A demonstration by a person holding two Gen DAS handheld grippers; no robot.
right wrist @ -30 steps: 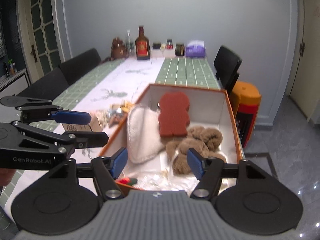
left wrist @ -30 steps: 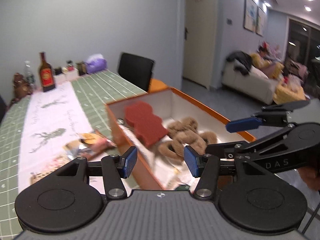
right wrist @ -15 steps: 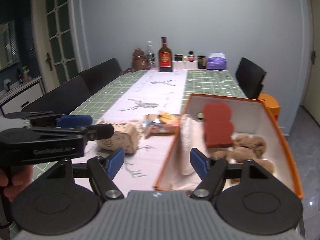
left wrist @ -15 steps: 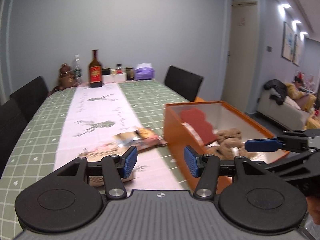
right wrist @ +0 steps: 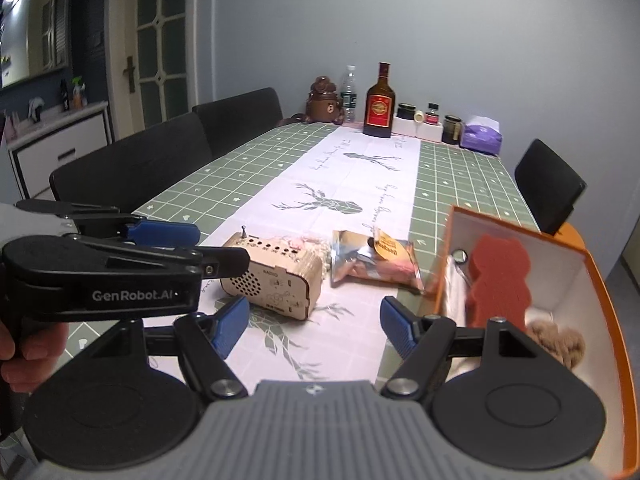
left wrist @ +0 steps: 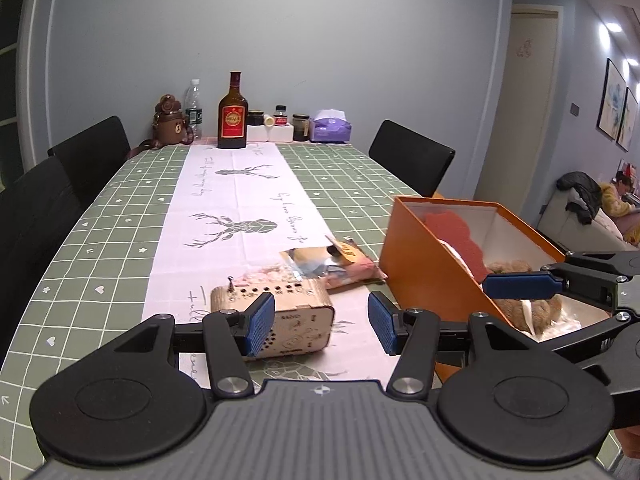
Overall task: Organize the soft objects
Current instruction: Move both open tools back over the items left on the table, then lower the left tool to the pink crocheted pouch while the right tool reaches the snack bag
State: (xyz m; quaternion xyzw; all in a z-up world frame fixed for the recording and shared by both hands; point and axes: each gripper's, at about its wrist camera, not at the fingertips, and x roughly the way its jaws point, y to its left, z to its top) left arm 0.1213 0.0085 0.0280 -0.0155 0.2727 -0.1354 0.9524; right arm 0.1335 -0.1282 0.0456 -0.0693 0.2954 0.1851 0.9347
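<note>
An orange box stands at the table's right edge. It holds a red bear-shaped sponge, a brown plush toy and a white cloth. My left gripper is open and empty, above the table just left of the box, near a wooden radio. My right gripper is open and empty, beside the box's near left corner. Each gripper also shows in the other's view: the right one and the left one.
The wooden radio and a foil snack bag lie on the white deer-print runner. A bottle, jars, a tissue box and a bear flask stand at the far end. Black chairs line both sides.
Both grippers pulled back and swung left from over the box; the views now face down the table, with the radio and snack bag in sight. Both stay open.
</note>
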